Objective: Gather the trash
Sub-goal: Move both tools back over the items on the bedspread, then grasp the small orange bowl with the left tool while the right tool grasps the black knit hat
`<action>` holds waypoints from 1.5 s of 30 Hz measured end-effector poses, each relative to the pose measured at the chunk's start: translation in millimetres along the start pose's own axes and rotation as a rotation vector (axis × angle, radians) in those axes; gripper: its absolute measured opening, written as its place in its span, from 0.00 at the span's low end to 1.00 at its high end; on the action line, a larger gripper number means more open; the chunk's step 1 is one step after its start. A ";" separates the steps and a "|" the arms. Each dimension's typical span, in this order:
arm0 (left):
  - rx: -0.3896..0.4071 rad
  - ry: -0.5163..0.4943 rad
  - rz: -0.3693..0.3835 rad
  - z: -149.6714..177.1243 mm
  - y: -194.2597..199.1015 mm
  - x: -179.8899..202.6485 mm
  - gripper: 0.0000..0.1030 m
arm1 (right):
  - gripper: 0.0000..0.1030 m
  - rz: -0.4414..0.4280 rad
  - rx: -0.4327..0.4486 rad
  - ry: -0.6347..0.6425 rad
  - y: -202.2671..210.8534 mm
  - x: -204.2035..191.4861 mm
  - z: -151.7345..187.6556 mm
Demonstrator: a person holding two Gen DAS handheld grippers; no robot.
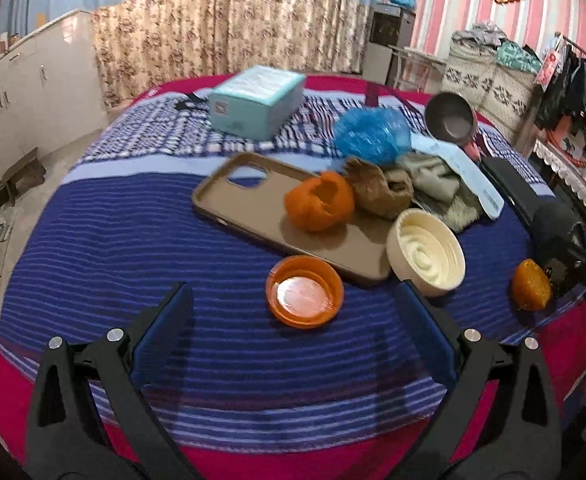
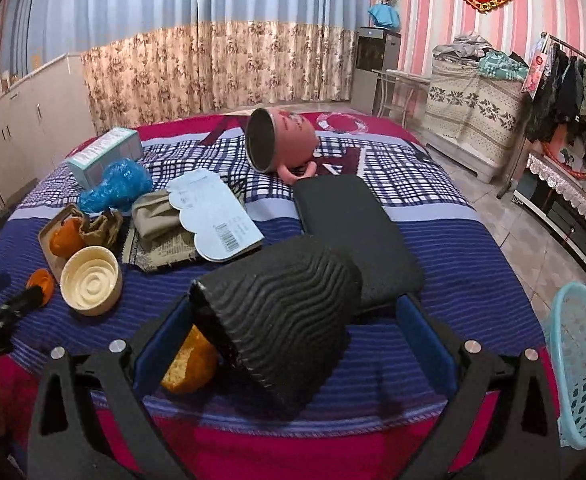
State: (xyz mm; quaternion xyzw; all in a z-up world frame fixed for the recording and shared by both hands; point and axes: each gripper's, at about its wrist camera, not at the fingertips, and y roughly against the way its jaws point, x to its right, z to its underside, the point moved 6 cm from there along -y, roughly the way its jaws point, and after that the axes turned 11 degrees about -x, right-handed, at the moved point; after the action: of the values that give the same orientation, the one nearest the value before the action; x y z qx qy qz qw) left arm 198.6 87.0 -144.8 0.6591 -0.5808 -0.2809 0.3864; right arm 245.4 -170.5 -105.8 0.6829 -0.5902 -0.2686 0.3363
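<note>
Both grippers stood spread wide and empty, the left gripper (image 1: 293, 312) poised over the orange cap (image 1: 304, 291), the right gripper (image 2: 293, 320) straddling orange peel (image 2: 189, 364) beside a black ribbed container (image 2: 277, 320), evidently lining up trash pickups.

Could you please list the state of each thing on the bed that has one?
Left hand-held gripper: open, empty.
Right hand-held gripper: open.
Black bin: tipped on its side.
Pink mug: on its side.
Orange lid: upside down.
Cream lid: upside down.
Orange peel: hollow, on phone case.
</note>
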 end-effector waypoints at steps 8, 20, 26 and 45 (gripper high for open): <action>-0.029 0.000 0.028 2.9 -9.3 6.8 0.75 | 0.89 -0.060 -0.001 -0.071 17.1 27.5 8.9; -0.033 -0.044 0.001 1.6 -11.1 12.9 0.38 | 0.69 -0.229 -0.064 -0.098 -4.6 18.6 10.0; -0.012 -0.032 -0.032 -3.8 -2.1 11.1 0.38 | 0.56 -0.205 -0.025 -0.059 6.8 16.6 8.2; 0.090 -0.133 0.029 -29.2 34.4 83.7 0.38 | 0.51 -0.090 0.104 -0.186 58.9 132.5 14.4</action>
State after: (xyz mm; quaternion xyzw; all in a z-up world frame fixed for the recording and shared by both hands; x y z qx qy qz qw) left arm 217.6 9.1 -93.7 0.6473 -0.6267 -0.2922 0.3208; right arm 218.6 -307.8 -65.2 0.6975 -0.6006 -0.3145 0.2319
